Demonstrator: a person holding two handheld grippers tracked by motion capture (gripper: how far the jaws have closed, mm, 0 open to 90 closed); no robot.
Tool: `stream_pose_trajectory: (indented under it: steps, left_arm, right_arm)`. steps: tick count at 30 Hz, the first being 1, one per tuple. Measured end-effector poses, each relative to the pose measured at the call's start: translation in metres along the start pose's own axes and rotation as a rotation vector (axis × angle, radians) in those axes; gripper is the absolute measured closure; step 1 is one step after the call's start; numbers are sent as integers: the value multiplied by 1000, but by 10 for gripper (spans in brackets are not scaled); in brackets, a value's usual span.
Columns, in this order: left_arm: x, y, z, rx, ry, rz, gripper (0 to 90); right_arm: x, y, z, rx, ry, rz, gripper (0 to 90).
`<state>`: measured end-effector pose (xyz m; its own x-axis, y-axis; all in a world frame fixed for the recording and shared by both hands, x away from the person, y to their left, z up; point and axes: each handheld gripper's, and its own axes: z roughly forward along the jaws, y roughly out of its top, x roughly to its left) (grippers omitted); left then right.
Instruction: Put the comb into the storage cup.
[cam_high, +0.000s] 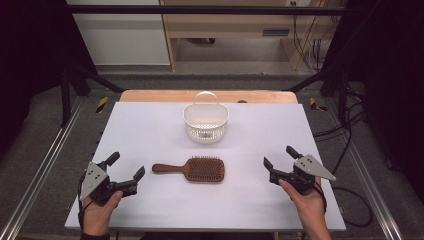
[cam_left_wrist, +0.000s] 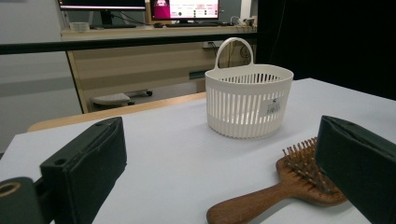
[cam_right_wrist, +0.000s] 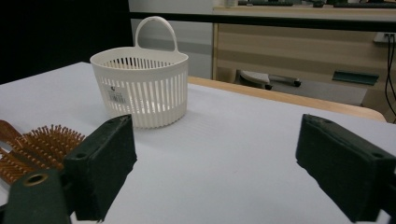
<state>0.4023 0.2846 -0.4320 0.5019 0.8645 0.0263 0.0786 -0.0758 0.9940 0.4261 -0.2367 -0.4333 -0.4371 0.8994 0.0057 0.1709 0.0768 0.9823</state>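
Note:
A brown wooden hairbrush (cam_high: 192, 169) lies bristles up in the middle of the white table (cam_high: 150, 130), its handle pointing left. Behind it stands an empty white slotted basket (cam_high: 205, 122) with a loop handle. My left gripper (cam_high: 126, 166) rests open at the front left, a short way from the brush handle. At the front right my right gripper (cam_high: 280, 157) is open too, with nothing between its jaws. In the left gripper view the hairbrush (cam_left_wrist: 285, 186) lies low right and the basket (cam_left_wrist: 248, 100) beyond. The right gripper view has the basket (cam_right_wrist: 140, 88) at upper left and the hairbrush (cam_right_wrist: 37, 148) at the left edge.
The table's wooden far edge (cam_high: 150, 96) shows behind the white sheet. Metal rails (cam_high: 45, 165) run along both sides, and cables (cam_high: 350, 200) lie on the floor at the right. A desk and shelving (cam_high: 225, 25) stand beyond the table.

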Motion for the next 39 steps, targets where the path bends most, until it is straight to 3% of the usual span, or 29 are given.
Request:
stream_pose_trajectory:
  steps: [5, 17, 20, 27, 39]
  left_arm:
    - [-2, 0, 0, -1, -4, -1, 19]
    - [-4, -1, 2, 5, -6, -4, 13]
    - [-4, -1, 3, 6, -5, -5, 13]
    - [-3, -2, 2, 10, -1, -5, 13]
    - [-2, -2, 3, 16, 7, -6, 14]
  right_arm:
    - [5, 0, 2, 22, 12, 13, 215]
    - [32, -2, 13, 107, 94, -29, 485]
    - [42, -4, 15, 132, 132, -54, 589]
    - [59, -9, 22, 185, 194, -123, 721]
    - [76, -15, 29, 219, 252, -170, 869]
